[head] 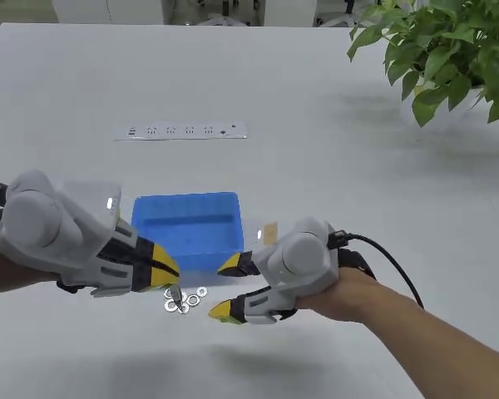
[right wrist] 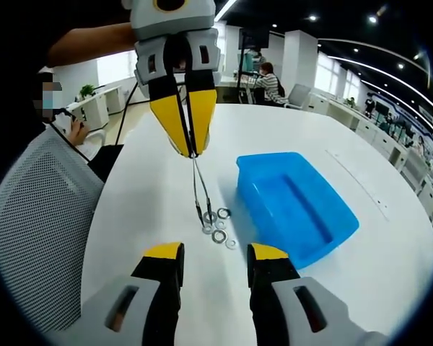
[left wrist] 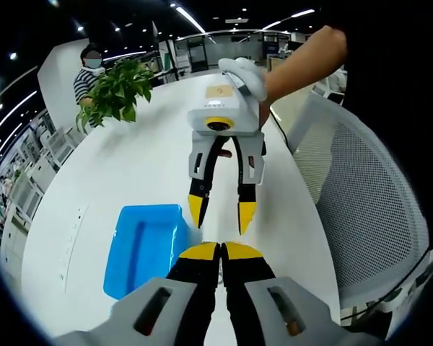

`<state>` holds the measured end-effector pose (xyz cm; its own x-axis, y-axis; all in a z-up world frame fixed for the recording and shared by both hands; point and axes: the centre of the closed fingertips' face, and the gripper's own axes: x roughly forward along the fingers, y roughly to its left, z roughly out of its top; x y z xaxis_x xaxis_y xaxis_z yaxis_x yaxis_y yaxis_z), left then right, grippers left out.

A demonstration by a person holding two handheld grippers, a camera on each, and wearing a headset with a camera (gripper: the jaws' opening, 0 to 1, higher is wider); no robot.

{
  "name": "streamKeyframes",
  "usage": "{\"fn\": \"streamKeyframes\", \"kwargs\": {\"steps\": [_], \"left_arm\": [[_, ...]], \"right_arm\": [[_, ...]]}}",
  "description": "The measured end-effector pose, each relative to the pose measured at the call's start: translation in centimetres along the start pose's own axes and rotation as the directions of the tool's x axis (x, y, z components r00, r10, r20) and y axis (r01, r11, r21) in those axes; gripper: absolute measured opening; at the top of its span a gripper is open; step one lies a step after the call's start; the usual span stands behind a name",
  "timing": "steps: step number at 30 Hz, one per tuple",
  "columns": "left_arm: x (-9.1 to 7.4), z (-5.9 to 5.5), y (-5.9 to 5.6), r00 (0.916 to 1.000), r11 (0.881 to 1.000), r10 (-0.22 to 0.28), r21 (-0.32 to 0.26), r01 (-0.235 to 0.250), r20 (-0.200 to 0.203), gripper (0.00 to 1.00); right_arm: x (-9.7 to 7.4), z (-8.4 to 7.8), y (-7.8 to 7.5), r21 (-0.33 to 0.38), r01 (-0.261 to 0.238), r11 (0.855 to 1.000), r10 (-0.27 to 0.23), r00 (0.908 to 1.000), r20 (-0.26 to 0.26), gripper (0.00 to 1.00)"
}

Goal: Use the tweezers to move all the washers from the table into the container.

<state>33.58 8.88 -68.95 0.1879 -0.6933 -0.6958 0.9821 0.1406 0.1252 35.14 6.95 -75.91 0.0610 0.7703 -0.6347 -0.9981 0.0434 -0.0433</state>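
Observation:
Several small metal washers (head: 188, 301) lie in a cluster on the white table, just in front of the blue container (head: 187, 226). My left gripper (head: 168, 268) is shut on thin metal tweezers (head: 175, 294), whose tips point down into the cluster. In the right gripper view the left gripper (right wrist: 191, 148) hangs from the top, and the tweezers (right wrist: 197, 184) reach the washers (right wrist: 216, 225) beside the container (right wrist: 296, 202). My right gripper (head: 224, 288) stands open to the right of the washers with nothing between its fingers. I cannot tell whether a washer is pinched.
A white power strip (head: 181, 131) lies on the table beyond the container. A potted plant (head: 449, 50) stands at the far right corner. A mesh chair (right wrist: 36, 209) sits beside the table's near edge.

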Motion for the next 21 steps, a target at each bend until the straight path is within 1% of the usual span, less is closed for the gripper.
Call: {"fn": "streamKeyframes", "kwargs": {"steps": [14, 18, 20, 21], "left_arm": [[0.31, 0.05, -0.18, 0.9999, 1.000, -0.015, 0.000, 0.015, -0.003, 0.05], [0.38, 0.13, -0.14, 0.9999, 1.000, -0.013, -0.008, 0.013, 0.008, 0.05], [0.45, -0.02, -0.18, 0.9999, 1.000, -0.015, -0.008, 0.015, 0.003, 0.05], [0.46, 0.08, -0.17, 0.9998, 1.000, -0.015, -0.009, 0.015, 0.010, 0.05]], "right_arm": [[0.01, 0.00, 0.03, -0.005, -0.003, 1.000, 0.003, 1.0000, -0.003, 0.37], [0.03, 0.03, 0.14, -0.008, -0.008, 1.000, 0.008, 1.0000, -0.002, 0.37], [0.07, 0.14, 0.20, -0.009, -0.010, 1.000, 0.010, 0.9999, 0.001, 0.37], [0.14, 0.24, 0.22, -0.010, -0.013, 1.000, 0.013, 0.9999, 0.005, 0.37]]}}
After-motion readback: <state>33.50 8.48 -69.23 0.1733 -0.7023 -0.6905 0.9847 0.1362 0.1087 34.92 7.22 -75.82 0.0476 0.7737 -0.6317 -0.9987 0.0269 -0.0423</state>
